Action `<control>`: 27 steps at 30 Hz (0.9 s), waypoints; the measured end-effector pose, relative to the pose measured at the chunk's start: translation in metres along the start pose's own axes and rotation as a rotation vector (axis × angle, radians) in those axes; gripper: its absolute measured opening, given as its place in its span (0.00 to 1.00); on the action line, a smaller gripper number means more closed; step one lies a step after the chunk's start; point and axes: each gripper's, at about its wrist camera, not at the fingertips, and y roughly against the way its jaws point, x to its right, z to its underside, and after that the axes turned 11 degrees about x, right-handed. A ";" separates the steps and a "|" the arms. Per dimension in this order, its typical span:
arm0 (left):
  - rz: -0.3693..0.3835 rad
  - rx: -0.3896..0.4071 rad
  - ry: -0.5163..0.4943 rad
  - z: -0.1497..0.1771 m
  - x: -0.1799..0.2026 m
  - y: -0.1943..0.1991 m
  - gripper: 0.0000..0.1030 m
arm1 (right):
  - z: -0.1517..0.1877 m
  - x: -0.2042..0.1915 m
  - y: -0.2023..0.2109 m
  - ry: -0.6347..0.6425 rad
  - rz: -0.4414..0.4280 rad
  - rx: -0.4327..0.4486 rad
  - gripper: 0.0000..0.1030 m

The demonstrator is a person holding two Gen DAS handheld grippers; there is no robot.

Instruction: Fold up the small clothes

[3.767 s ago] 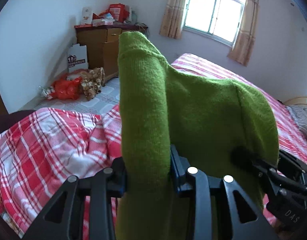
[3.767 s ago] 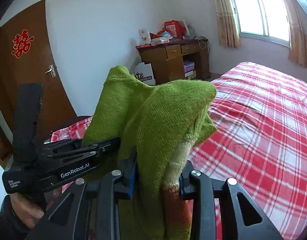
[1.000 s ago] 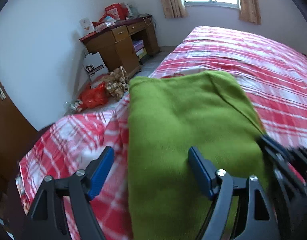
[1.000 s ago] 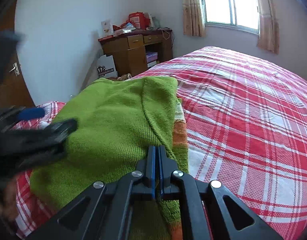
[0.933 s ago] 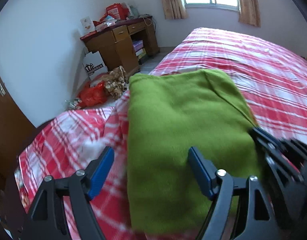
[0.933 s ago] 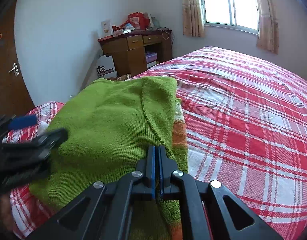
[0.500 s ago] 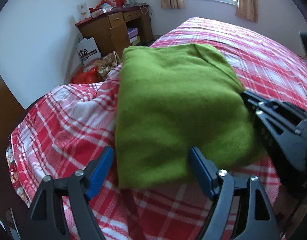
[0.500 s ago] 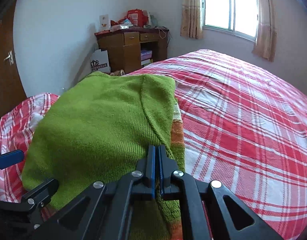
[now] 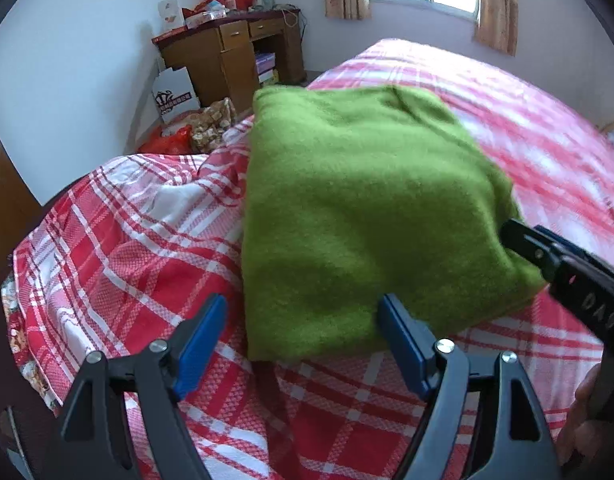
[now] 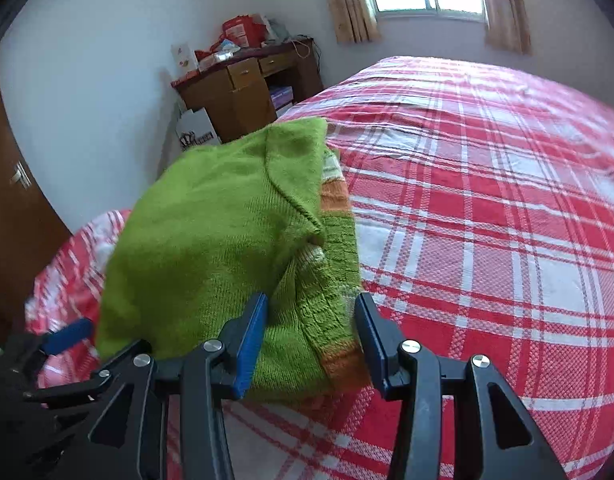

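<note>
Right gripper point(image 10: 311, 320) has released the sweater point(image 9: 359, 216) since 0.5 s ago; jaws now spread. Left gripper point(image 9: 303, 336) also spread, holding nothing. Sweater lies folded on bed point(image 10: 487, 208), just ahead of both.

Folded green sweater point(image 9: 367, 216) lies flat on bed point(image 10: 487, 220).

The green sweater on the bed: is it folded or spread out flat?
Folded. The green sweater lies on the bed as a compact, thick rectangle, with striped layers tucked under its right edge.
</note>
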 end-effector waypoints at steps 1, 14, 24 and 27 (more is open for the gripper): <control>0.032 0.023 0.029 -0.005 -0.008 0.004 0.78 | -0.005 0.005 0.007 -0.025 -0.025 0.022 0.45; 0.257 -0.056 0.338 -0.026 -0.055 -0.065 0.92 | -0.015 0.021 -0.045 -0.115 -0.235 -0.101 0.74; 0.179 -0.022 0.185 -0.035 -0.027 -0.048 0.68 | 0.007 0.012 -0.048 -0.256 -0.278 -0.126 0.29; 0.122 -0.007 0.128 -0.030 -0.020 -0.037 0.68 | 0.010 0.012 -0.046 -0.255 -0.272 -0.105 0.28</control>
